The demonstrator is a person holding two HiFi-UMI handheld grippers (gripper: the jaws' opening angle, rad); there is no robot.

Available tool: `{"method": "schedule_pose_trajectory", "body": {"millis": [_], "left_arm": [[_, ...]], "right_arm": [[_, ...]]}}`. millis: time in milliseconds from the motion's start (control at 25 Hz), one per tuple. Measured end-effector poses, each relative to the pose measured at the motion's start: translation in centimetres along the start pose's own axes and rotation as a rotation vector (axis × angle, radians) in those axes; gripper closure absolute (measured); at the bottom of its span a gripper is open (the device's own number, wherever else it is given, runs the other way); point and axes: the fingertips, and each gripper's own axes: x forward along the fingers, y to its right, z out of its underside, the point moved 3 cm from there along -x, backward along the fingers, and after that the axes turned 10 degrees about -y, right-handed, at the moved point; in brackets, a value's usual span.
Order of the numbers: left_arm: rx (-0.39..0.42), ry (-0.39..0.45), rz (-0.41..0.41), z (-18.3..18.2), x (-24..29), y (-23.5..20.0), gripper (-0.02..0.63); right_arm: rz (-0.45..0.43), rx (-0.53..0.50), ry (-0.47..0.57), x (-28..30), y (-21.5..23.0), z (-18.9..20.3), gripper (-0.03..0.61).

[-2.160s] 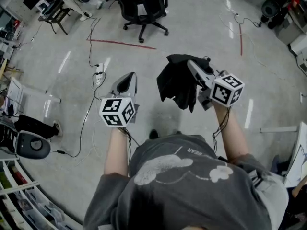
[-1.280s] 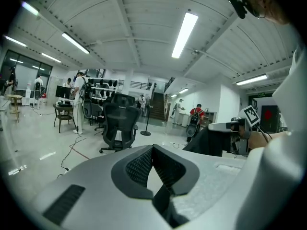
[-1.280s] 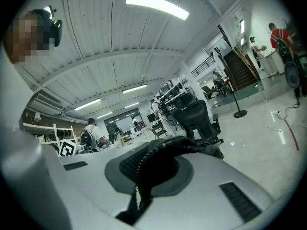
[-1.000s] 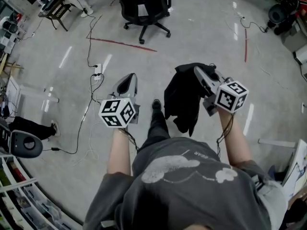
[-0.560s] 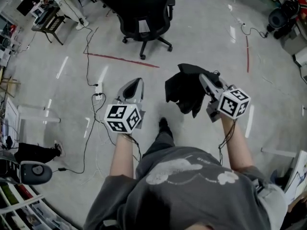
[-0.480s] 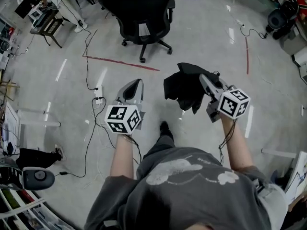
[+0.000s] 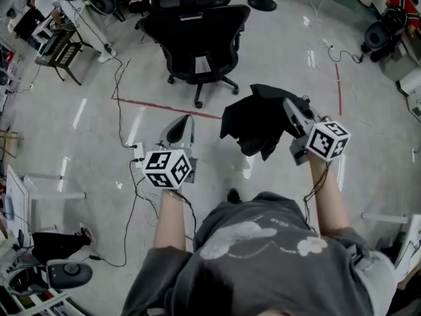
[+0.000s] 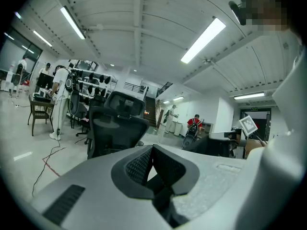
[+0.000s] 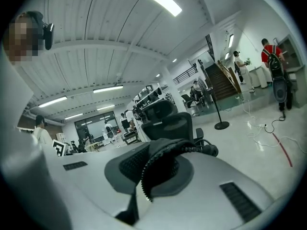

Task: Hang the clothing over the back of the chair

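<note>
The black office chair (image 7: 197, 31) stands on the floor ahead, its back and headrest toward the far side. A bunched black garment (image 7: 253, 120) hangs in the air from my right gripper (image 7: 289, 109), which is shut on it and has its tips buried in the cloth. In the right gripper view the garment's (image 9: 177, 145) toothed zip edge curls out between the jaws of the right gripper (image 9: 144, 166), with the chair (image 9: 168, 121) beyond. My left gripper (image 7: 185, 120) floats beside it at the left, shut and holding nothing. The left gripper (image 8: 152, 150) also points at the chair (image 8: 115, 123).
Cables (image 7: 125, 91) and a power strip (image 7: 138, 153) trail over the floor at the left. A red tape line (image 7: 164, 106) runs in front of the chair. Desks and chairs (image 7: 59, 45) crowd the far left; a stand base (image 7: 262, 4) sits beyond the chair. People stand far off.
The chair has come nearer and fuller into view as the person walked toward it. Both grippers travelled forward together, the garment still hanging from the right one.
</note>
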Motion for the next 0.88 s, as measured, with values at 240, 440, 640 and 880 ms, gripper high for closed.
{"method": "schedule_pose_trajectory", "body": {"millis": [240, 440, 640, 880], "left_arm": [[0.035, 0.006, 0.029, -2.0, 3.0, -1.2, 0.614], [0.037, 0.003, 0.022, -2.7, 5.2, -2.9, 0.614], [0.052, -0.007, 0.003, -4.2, 8.0, -4.7, 0.613], [0.078, -0.010, -0.019, -9.1, 12.6, -7.7, 0.613]], "right_arm": [[0.038, 0.016, 0.001, 2.1, 2.0, -0.8, 0.581], [0.009, 0.023, 0.016, 4.4, 3.0, -1.3, 0.580], [0.037, 0.059, 0.043, 7.1, 6.8, -3.2, 0.580], [0.039, 0.090, 0.089, 11.0, 11.2, -8.4, 0.580]]}}
